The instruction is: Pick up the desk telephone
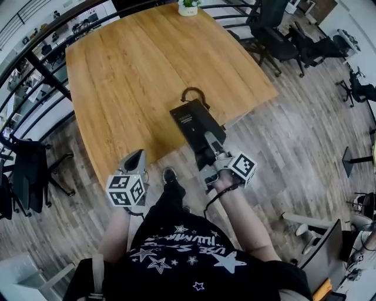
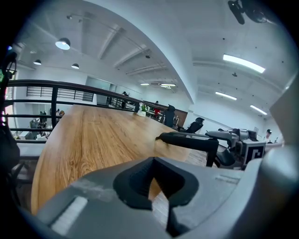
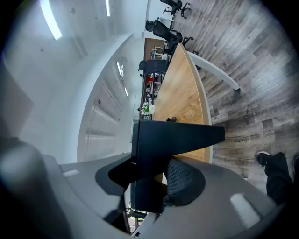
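Wooden office table (image 1: 129, 70) stands on grey plank flooring. The right gripper (image 1: 207, 154) is clamped on the near end of the black desk telephone (image 1: 192, 120), held over the table's near edge with its cord (image 1: 194, 93) curling behind. The left gripper (image 1: 136, 157) hangs nearby with its jaws together, empty. Small print on the telephone is too small to read.

The place is an open-plan office. A large wooden table (image 1: 135, 76) stands on a grey wood-plank floor (image 1: 305, 129), with black swivel office chairs (image 1: 276, 41) past its far right corner and another chair (image 1: 26, 170) off its left edge. A small potted plant (image 1: 188, 6) sits at the table's far edge, and a black desk telephone (image 1: 197, 123) is at its near edge. A black railing (image 2: 56, 88) runs along the left side, and long strip lights (image 2: 243, 63) line the white ceiling.
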A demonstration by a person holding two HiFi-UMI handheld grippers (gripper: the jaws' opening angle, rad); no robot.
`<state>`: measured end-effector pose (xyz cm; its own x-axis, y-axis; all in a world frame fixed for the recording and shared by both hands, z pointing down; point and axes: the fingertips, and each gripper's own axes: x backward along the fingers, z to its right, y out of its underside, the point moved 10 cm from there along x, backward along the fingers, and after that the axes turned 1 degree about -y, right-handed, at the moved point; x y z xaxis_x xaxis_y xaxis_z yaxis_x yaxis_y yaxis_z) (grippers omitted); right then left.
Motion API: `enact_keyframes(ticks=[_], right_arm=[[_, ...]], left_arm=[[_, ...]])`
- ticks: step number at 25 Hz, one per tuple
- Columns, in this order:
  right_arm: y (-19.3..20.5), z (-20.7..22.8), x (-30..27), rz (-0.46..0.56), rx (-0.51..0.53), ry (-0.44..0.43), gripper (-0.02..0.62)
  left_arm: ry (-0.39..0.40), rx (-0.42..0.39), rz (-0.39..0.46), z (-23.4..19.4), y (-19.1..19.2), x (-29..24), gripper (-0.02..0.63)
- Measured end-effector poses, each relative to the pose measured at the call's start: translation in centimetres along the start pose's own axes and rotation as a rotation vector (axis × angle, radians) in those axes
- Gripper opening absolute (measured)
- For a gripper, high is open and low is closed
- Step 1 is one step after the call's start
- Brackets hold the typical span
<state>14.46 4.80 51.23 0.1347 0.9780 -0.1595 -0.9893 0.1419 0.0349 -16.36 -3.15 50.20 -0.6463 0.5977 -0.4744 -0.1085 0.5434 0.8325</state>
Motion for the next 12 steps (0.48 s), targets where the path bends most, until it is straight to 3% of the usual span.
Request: enact_keyframes(ticks=[12], right_arm=[[3.0, -0.9, 6.0, 0.006, 0.018, -0.057, 0.179]], left_arm=[[0.003, -0.002, 0.044, 2.4, 2.6, 6.1, 0.001]])
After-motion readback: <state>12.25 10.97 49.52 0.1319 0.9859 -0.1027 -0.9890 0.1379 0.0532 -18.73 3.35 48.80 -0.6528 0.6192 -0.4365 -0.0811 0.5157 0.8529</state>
